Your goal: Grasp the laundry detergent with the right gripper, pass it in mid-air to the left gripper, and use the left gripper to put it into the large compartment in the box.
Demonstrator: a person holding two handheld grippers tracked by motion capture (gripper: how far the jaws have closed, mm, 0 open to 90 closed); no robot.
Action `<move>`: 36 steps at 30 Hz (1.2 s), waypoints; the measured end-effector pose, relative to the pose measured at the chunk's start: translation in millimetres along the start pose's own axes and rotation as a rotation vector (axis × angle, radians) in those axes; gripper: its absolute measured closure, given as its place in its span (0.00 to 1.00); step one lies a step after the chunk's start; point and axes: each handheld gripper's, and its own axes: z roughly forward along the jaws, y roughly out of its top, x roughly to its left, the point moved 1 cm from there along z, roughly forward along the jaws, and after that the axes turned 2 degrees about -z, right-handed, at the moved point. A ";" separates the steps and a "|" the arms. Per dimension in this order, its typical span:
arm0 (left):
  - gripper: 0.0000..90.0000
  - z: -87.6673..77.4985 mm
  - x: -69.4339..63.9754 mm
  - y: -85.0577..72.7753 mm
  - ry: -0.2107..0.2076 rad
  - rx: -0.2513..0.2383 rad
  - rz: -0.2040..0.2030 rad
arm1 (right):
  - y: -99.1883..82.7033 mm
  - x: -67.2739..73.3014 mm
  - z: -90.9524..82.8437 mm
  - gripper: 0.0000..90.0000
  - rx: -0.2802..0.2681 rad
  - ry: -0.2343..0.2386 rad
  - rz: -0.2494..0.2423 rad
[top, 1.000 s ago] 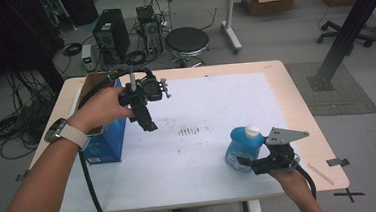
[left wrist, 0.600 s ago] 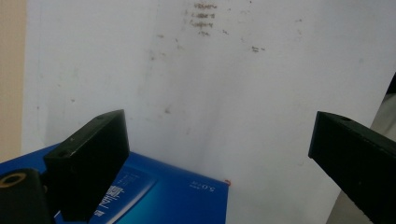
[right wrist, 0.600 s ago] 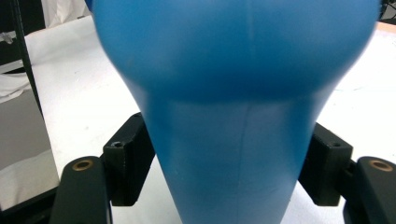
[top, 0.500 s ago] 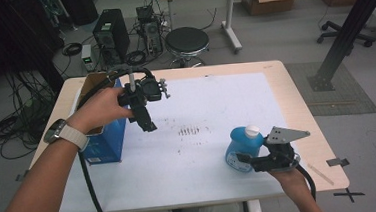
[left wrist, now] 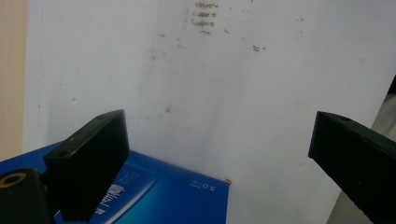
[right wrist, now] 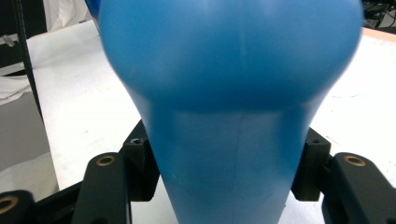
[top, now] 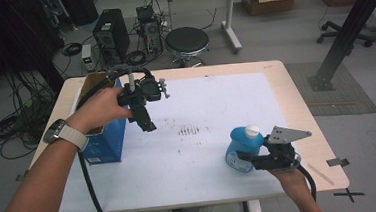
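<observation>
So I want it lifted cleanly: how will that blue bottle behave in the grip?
The blue bottle looks smooth and tapered where the right gripper clamps it, so it may slip. Its wide, rounded body could make it tip.

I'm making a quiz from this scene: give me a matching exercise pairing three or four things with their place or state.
Things:
1. blue bottle
2. blue box
3. left gripper
4. stool

Places or states:
A. on the floor beyond the table
B. jaws wide apart, held above the table
C. clamped between the right gripper's jaws
D. at the table's left edge

Pairs: 1-C, 2-D, 3-B, 4-A
</observation>
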 end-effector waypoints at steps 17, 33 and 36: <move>0.06 -1.3 0.8 -1.5 0.005 -0.009 -0.012 | 4.5 0.7 -3.2 0.50 0.005 -0.041 -0.034; 0.06 -6.7 -1.4 3.0 0.011 -0.019 0.000 | 37.0 -3.5 -29.5 0.50 0.017 0.021 -0.097; 0.06 -8.8 -2.5 3.1 0.011 -0.020 0.000 | 40.7 -3.2 -30.7 0.50 0.020 0.030 -0.106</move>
